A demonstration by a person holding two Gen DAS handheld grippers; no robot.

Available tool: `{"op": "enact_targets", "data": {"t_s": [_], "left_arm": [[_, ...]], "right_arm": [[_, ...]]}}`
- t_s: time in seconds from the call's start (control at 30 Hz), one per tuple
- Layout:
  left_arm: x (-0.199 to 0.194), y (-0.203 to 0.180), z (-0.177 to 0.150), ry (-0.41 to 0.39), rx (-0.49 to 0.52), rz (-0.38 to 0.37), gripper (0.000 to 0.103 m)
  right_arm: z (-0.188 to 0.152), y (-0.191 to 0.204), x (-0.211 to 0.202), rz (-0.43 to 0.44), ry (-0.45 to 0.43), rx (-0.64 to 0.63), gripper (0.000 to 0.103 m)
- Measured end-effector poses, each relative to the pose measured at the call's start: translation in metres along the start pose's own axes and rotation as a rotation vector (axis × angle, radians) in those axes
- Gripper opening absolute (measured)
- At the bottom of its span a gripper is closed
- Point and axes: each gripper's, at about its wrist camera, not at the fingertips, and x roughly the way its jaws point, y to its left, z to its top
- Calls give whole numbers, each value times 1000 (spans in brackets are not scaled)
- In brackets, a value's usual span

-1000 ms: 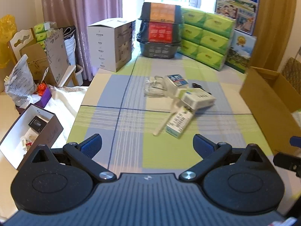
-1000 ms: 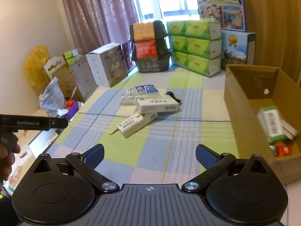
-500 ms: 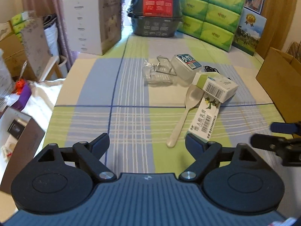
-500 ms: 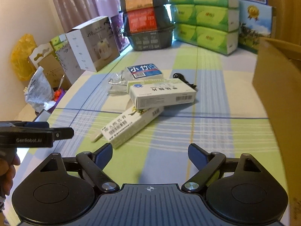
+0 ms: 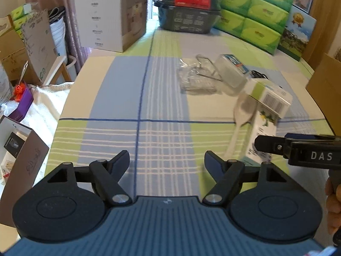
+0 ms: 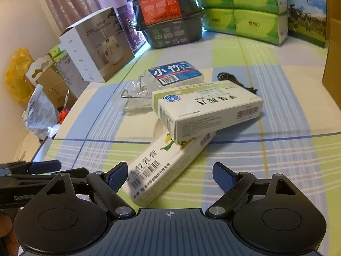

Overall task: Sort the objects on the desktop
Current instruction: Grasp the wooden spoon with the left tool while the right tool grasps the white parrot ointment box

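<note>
Boxes sit heaped mid-table on the checked cloth (image 5: pixel 162 98). Going left to right in my left view: my left claw (image 5: pixel 166 162) hangs wide over bare cloth, holding nothing; then a clear plastic packet (image 5: pixel 196 81), a white spoon (image 5: pixel 238 125) lying with its bowl tucked under the heap, a long box (image 5: pixel 263 136), and my right claw's tip poking in from the right edge, over that long box's near end.

In my right view: my left claw shows at the left edge. My right claw (image 6: pixel 170 176) is spread wide, empty, with the long box (image 6: pixel 164 168) reaching in between its fingers; I cannot tell if the left finger (image 6: pixel 116 176) touches it. A second white box (image 6: pixel 207 108) lies across the long box's far end. Behind it sits a blue-labelled pack (image 6: pixel 174 74), with a black cable (image 6: pixel 232 80) to its right. A cardboard box (image 6: pixel 332 64) stands at the right edge.
</note>
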Motion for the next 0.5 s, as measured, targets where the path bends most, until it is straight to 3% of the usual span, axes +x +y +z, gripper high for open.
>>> {"op": "enact_targets", "data": {"t_s": [0.33,0.4,0.5], "left_arm": [[14,-11,0,15,75,-28,74],[15,-14,0,14,76,-41,74],[15,-21,2,1,80,-64,74]], "right_arm": [[3,6,15,-51,-5,-32,81],[2,5,12,-62,2,-43,65],[1,-1,8,-93,16,-55,51]]}}
